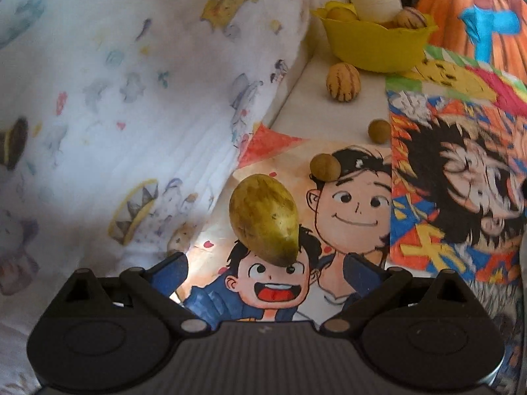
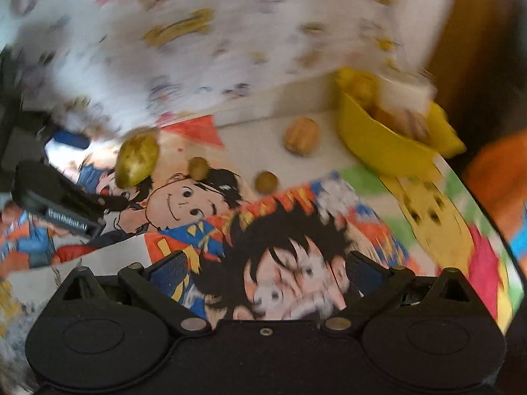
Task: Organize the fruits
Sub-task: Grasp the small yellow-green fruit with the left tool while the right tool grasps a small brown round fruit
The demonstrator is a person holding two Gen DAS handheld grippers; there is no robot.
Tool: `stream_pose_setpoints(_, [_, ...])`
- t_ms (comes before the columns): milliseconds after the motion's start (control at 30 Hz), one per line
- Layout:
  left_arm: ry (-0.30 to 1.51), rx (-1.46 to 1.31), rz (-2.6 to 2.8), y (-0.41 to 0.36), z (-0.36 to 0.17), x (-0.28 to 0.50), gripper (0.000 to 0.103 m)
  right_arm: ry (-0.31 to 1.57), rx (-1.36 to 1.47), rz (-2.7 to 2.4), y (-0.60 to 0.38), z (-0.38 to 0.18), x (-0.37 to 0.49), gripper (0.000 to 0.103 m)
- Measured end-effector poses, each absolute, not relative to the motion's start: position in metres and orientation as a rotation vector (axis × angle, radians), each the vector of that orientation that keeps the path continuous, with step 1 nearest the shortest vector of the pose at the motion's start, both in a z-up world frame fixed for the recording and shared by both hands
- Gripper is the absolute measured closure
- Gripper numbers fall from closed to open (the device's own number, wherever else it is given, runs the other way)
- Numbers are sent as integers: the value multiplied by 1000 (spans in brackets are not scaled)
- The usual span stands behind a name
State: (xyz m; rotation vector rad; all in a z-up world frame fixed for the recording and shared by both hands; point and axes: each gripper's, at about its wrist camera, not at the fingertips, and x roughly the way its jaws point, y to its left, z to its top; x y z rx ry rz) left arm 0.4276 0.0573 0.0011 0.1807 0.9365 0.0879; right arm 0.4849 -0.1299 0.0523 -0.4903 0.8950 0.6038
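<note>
A green-yellow mango (image 1: pixel 264 219) lies on the cartoon-print cloth just ahead of my open, empty left gripper (image 1: pixel 265 270). Beyond it lie two small round green fruits (image 1: pixel 324 167) (image 1: pixel 379 130) and a striped melon-like fruit (image 1: pixel 343 82). A yellow bowl (image 1: pixel 372 49) at the far end holds several fruits. In the right wrist view, which is blurred, my right gripper (image 2: pixel 263 273) is open and empty above the cloth. The mango (image 2: pixel 137 160), the small fruits (image 2: pixel 198 167) (image 2: pixel 266 182), the striped fruit (image 2: pixel 302 136) and the bowl (image 2: pixel 382 144) lie ahead. The left gripper (image 2: pixel 62 177) shows at the left by the mango.
A white printed blanket (image 1: pixel 115 98) rises along the left side. A white jar (image 1: pixel 375 0) stands behind the bowl. An orange shape (image 1: pixel 477 16) is at the far right. The cloth's right edge (image 2: pixel 487 217) drops off.
</note>
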Motion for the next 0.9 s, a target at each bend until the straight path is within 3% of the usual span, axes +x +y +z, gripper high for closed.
stream_pose_setpoints(400, [903,-184,159,92,2,443,5,781,-692,797,-76,3,517,13])
stream_pose_setpoints(900, [916,-363,139,112,-5,459,33,686,-849,989,-35,-16,535,40])
